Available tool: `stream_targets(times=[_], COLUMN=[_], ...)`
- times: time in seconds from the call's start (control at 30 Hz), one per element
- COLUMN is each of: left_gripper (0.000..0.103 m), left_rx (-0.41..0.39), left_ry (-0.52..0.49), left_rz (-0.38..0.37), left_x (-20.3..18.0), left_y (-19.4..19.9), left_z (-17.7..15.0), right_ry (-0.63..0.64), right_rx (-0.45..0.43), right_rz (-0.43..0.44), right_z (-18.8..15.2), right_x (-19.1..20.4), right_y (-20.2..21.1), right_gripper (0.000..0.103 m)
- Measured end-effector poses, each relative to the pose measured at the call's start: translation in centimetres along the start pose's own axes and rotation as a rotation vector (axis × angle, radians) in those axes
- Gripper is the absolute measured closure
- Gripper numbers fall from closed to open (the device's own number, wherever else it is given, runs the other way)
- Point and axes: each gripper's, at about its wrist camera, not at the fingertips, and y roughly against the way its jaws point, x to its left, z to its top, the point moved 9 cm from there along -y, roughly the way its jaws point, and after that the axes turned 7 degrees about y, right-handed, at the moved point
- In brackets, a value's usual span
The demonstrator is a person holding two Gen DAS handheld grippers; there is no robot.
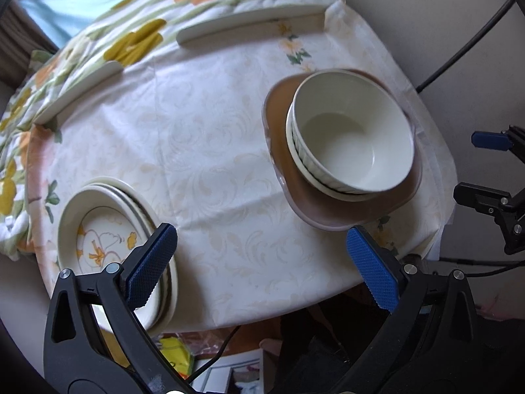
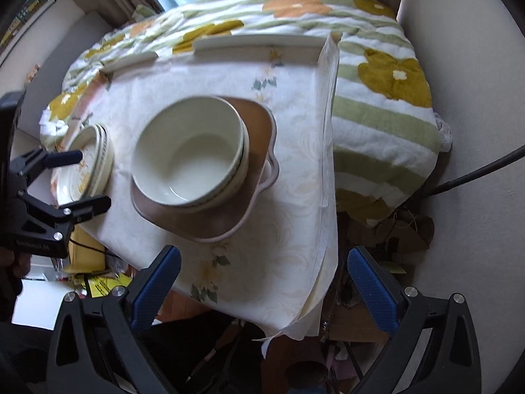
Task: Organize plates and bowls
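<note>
Surface: a small table [image 1: 203,151] under a pale patterned cloth, beside a flowered quilt [image 2: 387,124] and a curtained window.
Left claw [image 1: 262,262]: wide apart, holding nothing; plates [image 1: 108,226] at its 9 o'clock, partly under the left finger.
Right claw [image 2: 264,285]: wide apart, holding nothing; bowls [image 2: 190,157] at its 11 o'clock.
Count: two nested bowls on one brown plate [image 2: 226,210]; about three stacked flowered plates.

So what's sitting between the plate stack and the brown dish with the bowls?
Nothing: only bare tablecloth between the plates and the brown dish, clearest in the left wrist view.
</note>
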Motion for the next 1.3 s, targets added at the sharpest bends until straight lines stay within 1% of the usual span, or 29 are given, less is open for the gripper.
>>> stream_targets(times=[0.07,0.13,0.2,0.23,0.27,0.3,0.37,0.47,0.53,0.6,0.63,0.67,0.7,0.73,0.8,0.87,0.93,1.03,1.1,1.3], left_gripper=[0.001,0.002,0.011,0.014,0.016,0.016,0.020,0.028,0.034,0.041,0.043,0.047,0.051,0.052,0.061,0.066,0.069,0.072,0.079,0.081], left_rx=[0.025,0.053,0.081,0.096,0.111,0.112,0.127,0.149,0.165,0.176,0.183,0.187,0.190,0.191,0.189,0.177,0.174,0.167,0.171,0.165], left_ry=[-0.015,-0.023,-0.033,-0.041,-0.050,-0.052,-0.069,-0.088,-0.095,-0.102,-0.105,-0.109,-0.114,-0.119,-0.129,-0.143,-0.150,-0.154,-0.161,-0.165], left_rz=[-0.008,-0.018,-0.020,-0.018,-0.017,-0.032,-0.023,-0.035,-0.047,-0.057,-0.060,-0.065,-0.069,-0.069,-0.070,-0.059,-0.082,-0.100,-0.121,-0.126], left_x=[-0.1,-0.2,-0.3,-0.3,-0.4,-0.6,-0.8,-1.3,-1.7,-2.1,-2.4,-2.6,-2.9,-3.2,-3.6,-3.9,-4.6,-5.2,-5.6,-6.8], left_y=[-0.7,-1.6,-2.4,-2.9,-3.4,-3.5,-4.1,-5.0,-5.6,-6.3,-6.7,-7.0,-7.3,-7.6,-8.1,-8.5,-8.6,-8.8,-8.9,-8.9], left_z=[0.2,0.6,0.7,0.7,0.8,1.0,1.1,1.2,1.3,1.3,1.2,1.2,1.2,1.1,1.1,1.1,0.9,0.8,0.5,0.2], right_ry=[0.011,0.025,0.045,0.057,0.069,0.077,0.086,0.090,0.095,0.096,0.095,0.095,0.100,0.107,0.117,0.110,0.108,0.106,0.104,0.134], right_rx=[0.017,0.036,0.060,0.075,0.088,0.100,0.124,0.157,0.172,0.180,0.182,0.183,0.182,0.179,0.174,0.176,0.178,0.174,0.170,0.156], right_rz=[0.018,0.014,0.014,0.019,0.024,0.026,0.038,0.058,0.068,0.085,0.094,0.104,0.112,0.120,0.135,0.159,0.168,0.166,0.176,0.172], right_z=[0.2,0.5,0.8,1.0,1.2,1.4,1.6,1.8,1.8,1.8,1.9,1.9,1.9,2.0,2.0,2.0,2.0,2.0,1.9,1.9], right_x=[0.0,-0.1,0.1,0.3,0.5,0.7,1.0,1.2,1.4,1.6,1.7,1.7,1.8,1.9,2.1,2.2,2.4,2.6,2.6,3.3], right_y=[-0.6,-1.1,-1.8,-2.2,-2.6,-3.0,-3.9,-5.1,-5.8,-6.4,-6.7,-6.9,-7.1,-7.3,-7.8,-8.2,-8.7,-9.0,-9.0,-9.3], right_gripper=[0.002,0.003,0.009,0.017,0.022,0.024,0.036,0.046,0.050,0.054,0.057,0.061,0.062,0.068,0.070,0.076,0.079,0.079,0.079,0.079])
